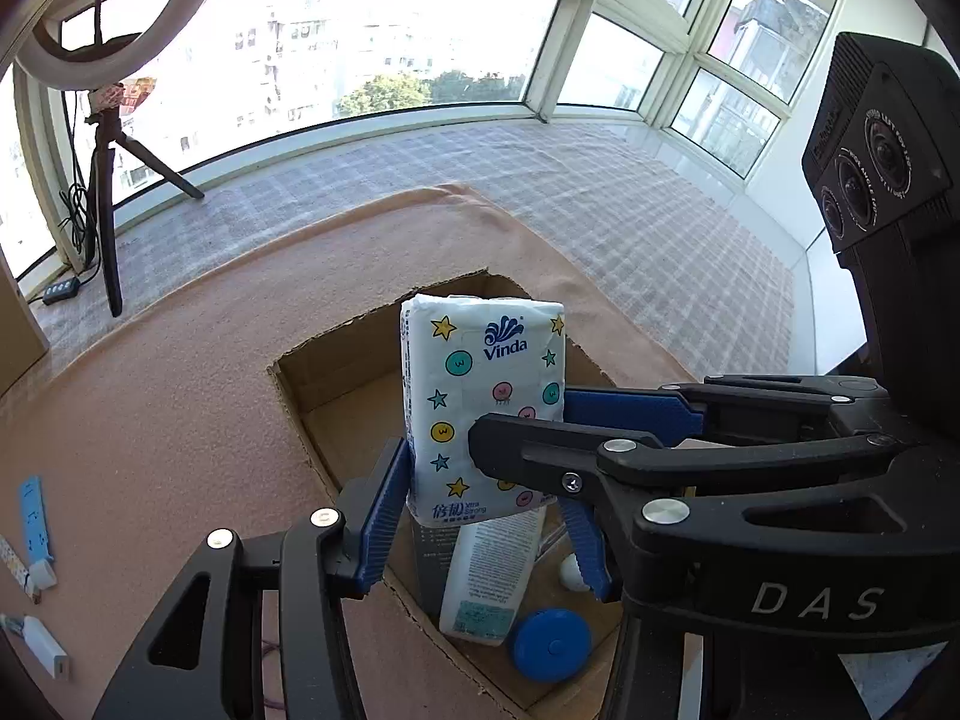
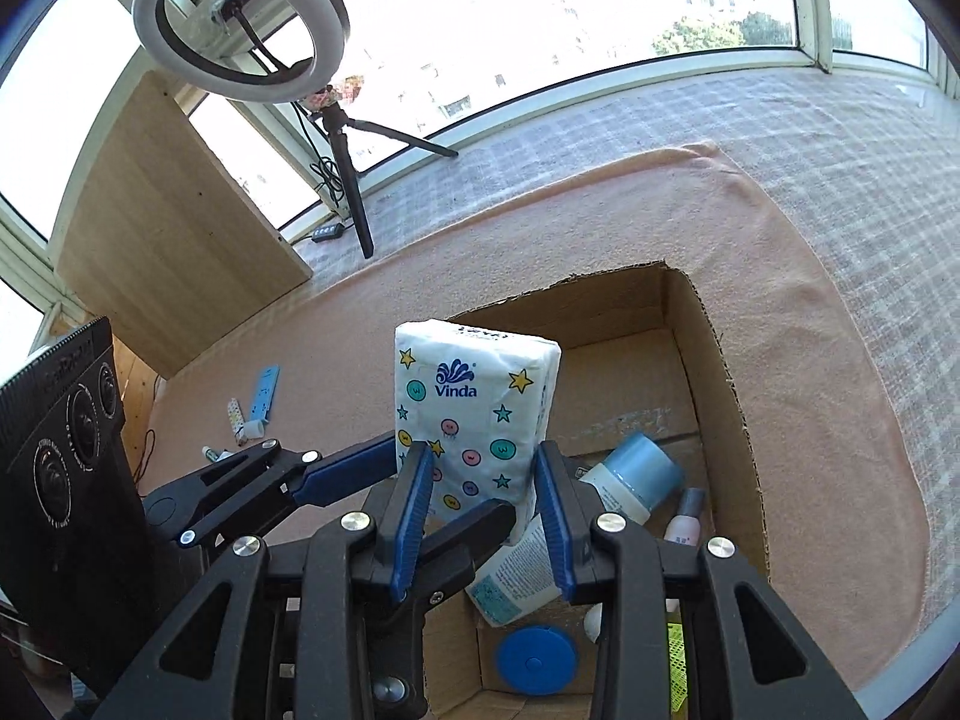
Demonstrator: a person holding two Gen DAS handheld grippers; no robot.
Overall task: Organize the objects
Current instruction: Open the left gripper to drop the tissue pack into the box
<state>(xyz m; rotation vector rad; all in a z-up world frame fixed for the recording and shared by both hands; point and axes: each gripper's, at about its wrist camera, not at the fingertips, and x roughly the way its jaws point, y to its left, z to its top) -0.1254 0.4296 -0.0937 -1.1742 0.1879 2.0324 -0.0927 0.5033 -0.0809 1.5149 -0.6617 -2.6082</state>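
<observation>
1. Hard to see: the bottom of the tissue pack (image 2: 477,420) is buried behind black gripper frames in both views, and the cardboard box (image 2: 714,372) is cut off at its near end. A small white round thing low in the box is mostly hidden, so no idea what it is.
2. Both grippers pinch the same pack. The right gripper (image 2: 485,480) has its blue pads pressed on the pack's two narrow sides. The left gripper (image 1: 486,438) squeezes it across the other way, one pad on the left edge and one reaching round the right.
3. The pack is held above the open box, upright, long axis roughly vertical with a slight tilt, Vinda logo near the top.
4. Already in the box: a white bottle (image 2: 519,576) lying down, a blue round disc (image 2: 534,660), a blue-capped jar (image 2: 636,474) and a small pink bottle (image 2: 684,519).
5. Around: peach cloth (image 2: 828,360), ring light (image 2: 240,18) on a tripod, wooden board (image 2: 168,228), and a few small items off left on the cloth.
</observation>
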